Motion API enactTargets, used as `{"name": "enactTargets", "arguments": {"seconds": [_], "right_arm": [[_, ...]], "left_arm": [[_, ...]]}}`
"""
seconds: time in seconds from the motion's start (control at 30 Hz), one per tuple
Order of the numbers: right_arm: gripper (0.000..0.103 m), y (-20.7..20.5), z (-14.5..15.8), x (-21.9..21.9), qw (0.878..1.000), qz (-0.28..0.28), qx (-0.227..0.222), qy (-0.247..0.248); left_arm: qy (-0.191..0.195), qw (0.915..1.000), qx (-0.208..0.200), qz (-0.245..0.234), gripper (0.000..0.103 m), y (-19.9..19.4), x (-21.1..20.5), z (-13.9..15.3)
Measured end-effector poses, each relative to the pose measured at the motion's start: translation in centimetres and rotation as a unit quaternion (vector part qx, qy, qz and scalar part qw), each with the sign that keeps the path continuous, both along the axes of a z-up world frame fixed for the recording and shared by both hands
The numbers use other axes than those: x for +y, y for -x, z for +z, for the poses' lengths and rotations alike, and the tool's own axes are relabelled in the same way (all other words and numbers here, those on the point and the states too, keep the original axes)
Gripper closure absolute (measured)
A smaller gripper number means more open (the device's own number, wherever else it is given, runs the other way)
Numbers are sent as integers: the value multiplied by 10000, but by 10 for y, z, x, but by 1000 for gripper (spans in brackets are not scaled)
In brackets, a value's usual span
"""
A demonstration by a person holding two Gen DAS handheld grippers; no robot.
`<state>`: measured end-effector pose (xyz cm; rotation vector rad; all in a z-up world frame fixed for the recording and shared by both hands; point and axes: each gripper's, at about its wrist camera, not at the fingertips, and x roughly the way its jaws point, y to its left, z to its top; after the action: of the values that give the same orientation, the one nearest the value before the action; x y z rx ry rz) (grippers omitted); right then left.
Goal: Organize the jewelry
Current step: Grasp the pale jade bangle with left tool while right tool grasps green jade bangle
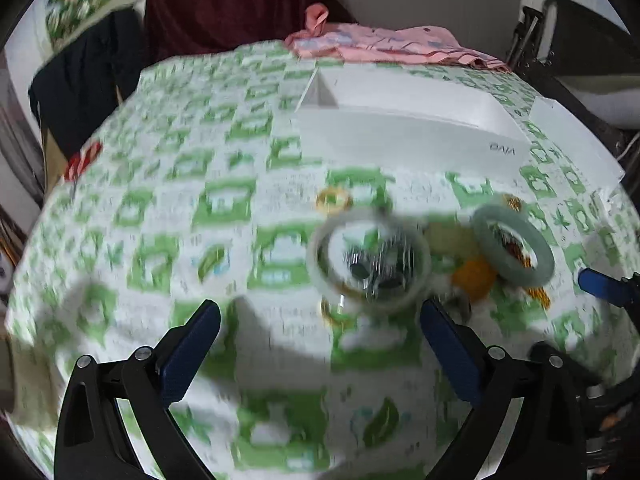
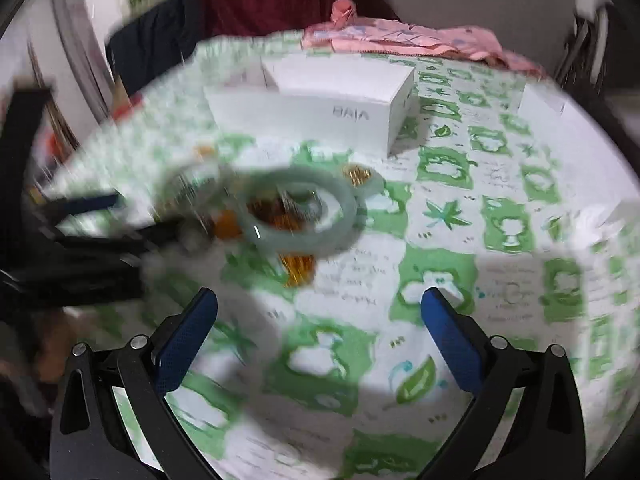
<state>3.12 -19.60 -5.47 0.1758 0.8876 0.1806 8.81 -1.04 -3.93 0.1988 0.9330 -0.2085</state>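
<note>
A heap of jewelry lies on the green-and-white cloth. In the left wrist view a pale green bangle (image 1: 320, 264) lies just ahead of my open, empty left gripper (image 1: 320, 320), with a silver piece (image 1: 378, 266) inside it. A second jade bangle (image 1: 514, 246) rests on gold and orange pieces (image 1: 474, 276) to the right. A small gold ring (image 1: 334, 200) lies beyond. In the right wrist view the jade bangle (image 2: 300, 210) lies ahead-left of my open, empty right gripper (image 2: 320, 308). An open white box (image 1: 404, 116) stands behind the heap; it also shows in the right wrist view (image 2: 320, 108).
A pink garment (image 1: 380, 46) lies at the table's far edge, with dark red cloth (image 1: 240, 4) behind it. A white box lid (image 1: 576, 140) lies right of the box. The other gripper's blue finger (image 1: 596, 284) shows at the right. Both views are motion-blurred.
</note>
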Motion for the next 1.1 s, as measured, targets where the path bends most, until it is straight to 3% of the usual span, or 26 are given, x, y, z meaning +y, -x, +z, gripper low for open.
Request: {"name": "enactTargets", "arguments": {"seconds": [0.07, 0.17, 0.27, 0.33, 0.5, 0.83, 0.93, 1.1], "right_arm": [[6, -13, 7, -4, 9999, -57, 45, -140], [8, -31, 17, 5, 10000, -20, -52, 50], [18, -42, 20, 15, 9999, 94, -70, 86], [19, -47, 16, 18, 9998, 69, -127, 160], [19, -49, 6, 10, 9998, 138, -118, 44], [20, -45, 0, 29, 9980, 420, -173, 434], [32, -45, 0, 33, 9974, 484, -253, 460], [34, -40, 5, 32, 9971, 553, -419, 310]], "left_arm": [[-297, 9992, -198, -177, 5, -5, -13, 3], [-497, 9971, -306, -480, 6, -15, -28, 5], [-320, 9968, -147, -723, 10, -26, -35, -2], [-186, 9966, -130, -791, 12, -27, -32, -5], [245, 9952, 33, -946, 34, -26, -18, -5], [534, 9967, 169, -583, 34, -30, 10, -3], [405, 9973, 116, -595, 34, -30, 5, -4], [479, 9969, -19, -623, 34, -27, 6, 0]]}}
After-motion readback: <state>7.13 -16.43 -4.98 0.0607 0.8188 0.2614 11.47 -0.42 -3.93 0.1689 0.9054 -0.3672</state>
